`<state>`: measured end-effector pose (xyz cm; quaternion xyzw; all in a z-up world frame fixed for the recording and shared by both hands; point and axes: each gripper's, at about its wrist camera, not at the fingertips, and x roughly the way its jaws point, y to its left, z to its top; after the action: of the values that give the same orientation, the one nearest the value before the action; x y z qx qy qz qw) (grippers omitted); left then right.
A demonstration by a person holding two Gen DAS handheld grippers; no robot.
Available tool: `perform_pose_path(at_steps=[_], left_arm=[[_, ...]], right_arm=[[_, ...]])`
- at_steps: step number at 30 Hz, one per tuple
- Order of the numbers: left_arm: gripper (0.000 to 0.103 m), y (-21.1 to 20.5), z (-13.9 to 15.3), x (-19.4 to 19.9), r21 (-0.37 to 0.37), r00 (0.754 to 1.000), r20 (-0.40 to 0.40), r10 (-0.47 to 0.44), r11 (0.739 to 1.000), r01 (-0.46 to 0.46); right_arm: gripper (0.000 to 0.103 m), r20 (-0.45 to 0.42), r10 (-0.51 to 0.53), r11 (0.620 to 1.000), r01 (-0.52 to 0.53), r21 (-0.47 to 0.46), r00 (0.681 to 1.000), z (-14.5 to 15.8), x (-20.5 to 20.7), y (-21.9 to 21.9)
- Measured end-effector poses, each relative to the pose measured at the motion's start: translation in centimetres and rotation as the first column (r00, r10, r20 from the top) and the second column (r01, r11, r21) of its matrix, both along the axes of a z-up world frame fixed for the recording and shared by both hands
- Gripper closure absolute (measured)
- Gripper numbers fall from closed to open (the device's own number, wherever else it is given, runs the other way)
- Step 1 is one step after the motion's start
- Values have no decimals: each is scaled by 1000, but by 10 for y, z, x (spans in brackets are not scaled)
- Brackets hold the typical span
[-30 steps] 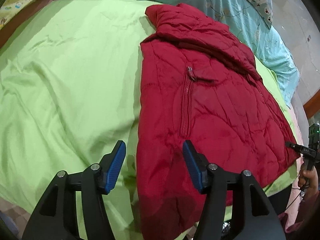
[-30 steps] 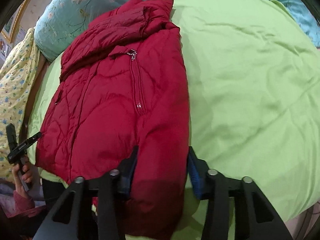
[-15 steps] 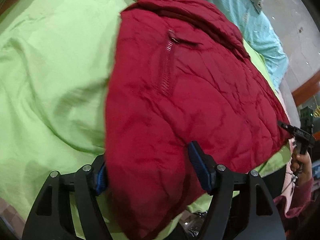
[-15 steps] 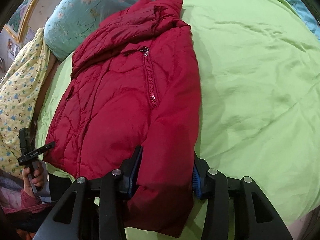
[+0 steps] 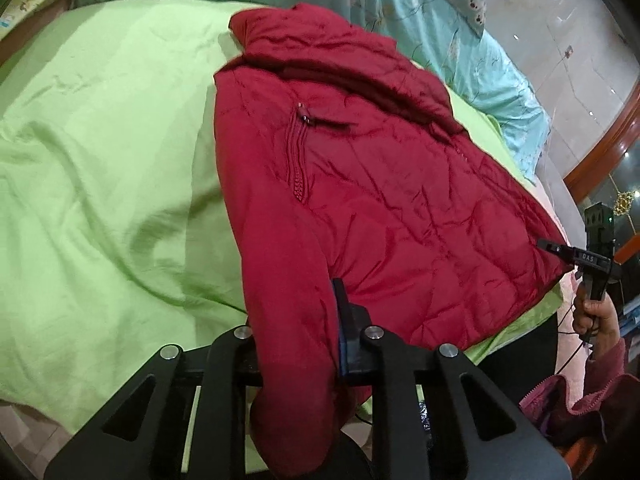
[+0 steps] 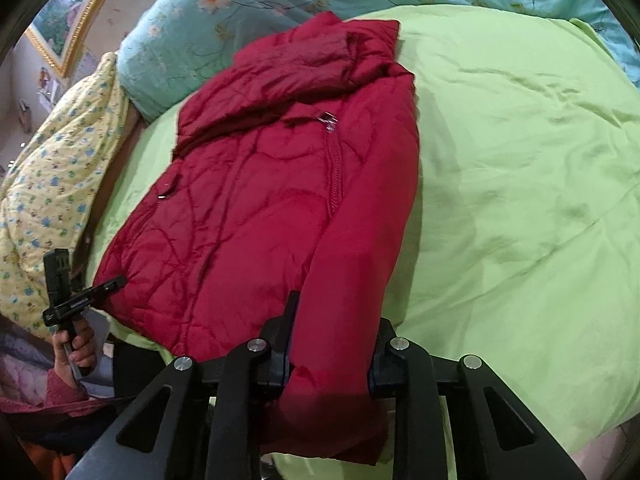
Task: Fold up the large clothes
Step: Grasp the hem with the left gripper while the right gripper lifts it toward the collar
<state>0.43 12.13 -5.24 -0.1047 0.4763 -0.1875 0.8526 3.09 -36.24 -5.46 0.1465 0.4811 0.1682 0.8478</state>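
A red quilted jacket (image 5: 384, 208) (image 6: 256, 208) lies front up on the green bed sheet (image 5: 100, 184) (image 6: 520, 184), collar at the far end. My left gripper (image 5: 296, 332) has the jacket's left sleeve (image 5: 288, 280) between its jaws, which are closing and pinch the fabric; its left finger is hidden behind the sleeve. My right gripper (image 6: 332, 340) is closing in the same way on the right sleeve (image 6: 352, 272). Each view also shows the other gripper at the jacket's far lower corner: the right gripper (image 5: 576, 254), the left gripper (image 6: 80, 296).
Blue floral pillows (image 5: 400, 4) (image 6: 248, 4) line the head of the bed. A yellow patterned quilt (image 6: 52, 168) lies to one side. A hand (image 5: 596, 312) (image 6: 76, 344) in a pink sleeve holds each far gripper. The bed's near edge runs just below the grippers.
The left gripper slid from beside the jacket's edge onto the left sleeve and closed on it. The right gripper's jaws tightened on the right sleeve. Both sleeve ends now bunch between the fingers.
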Motion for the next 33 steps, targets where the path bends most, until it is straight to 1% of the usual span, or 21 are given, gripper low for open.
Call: perform_pose_path(at_steps=[5, 10, 13, 15, 18, 20, 23, 25, 28, 33], left_arm=[[87, 1, 15, -4, -21, 999, 32, -4, 1000, 4], [87, 12, 43, -1, -77, 995, 97, -7, 997, 15], [87, 18, 60, 10, -110, 991, 137, 9, 994, 6], [87, 21, 72, 19, -148, 986, 164, 30, 989, -6], [87, 26, 81, 29, -189, 979, 193, 69, 982, -32], [87, 30, 84, 44, -230, 975, 196, 106, 971, -60], [87, 33, 85, 54, -262, 971, 192, 145, 961, -91], [87, 32, 87, 64, -261, 966, 196, 170, 958, -115], [87, 32, 91, 79, -270, 961, 194, 198, 952, -142], [87, 34, 94, 104, -277, 952, 186, 242, 943, -185]], right_arm=[[80, 27, 21, 998, -22, 56, 999, 6, -9, -6], [81, 65, 23, 992, -31, 124, 998, 18, -15, -19], [81, 105, 12, 985, -30, 168, 994, 29, -12, -28], [81, 138, -2, 978, -27, 207, 990, 37, -7, -32], [81, 183, -27, 971, -18, 237, 983, 47, -2, -34], [81, 212, -43, 968, -12, 252, 976, 52, 4, -38], [82, 239, -54, 964, -12, 266, 970, 55, 11, -41], [82, 260, -66, 961, -9, 277, 963, 60, 19, -43], [82, 294, -82, 966, 4, 257, 952, 68, 30, -41], [82, 330, -121, 966, 34, 257, 936, 77, 54, -39]])
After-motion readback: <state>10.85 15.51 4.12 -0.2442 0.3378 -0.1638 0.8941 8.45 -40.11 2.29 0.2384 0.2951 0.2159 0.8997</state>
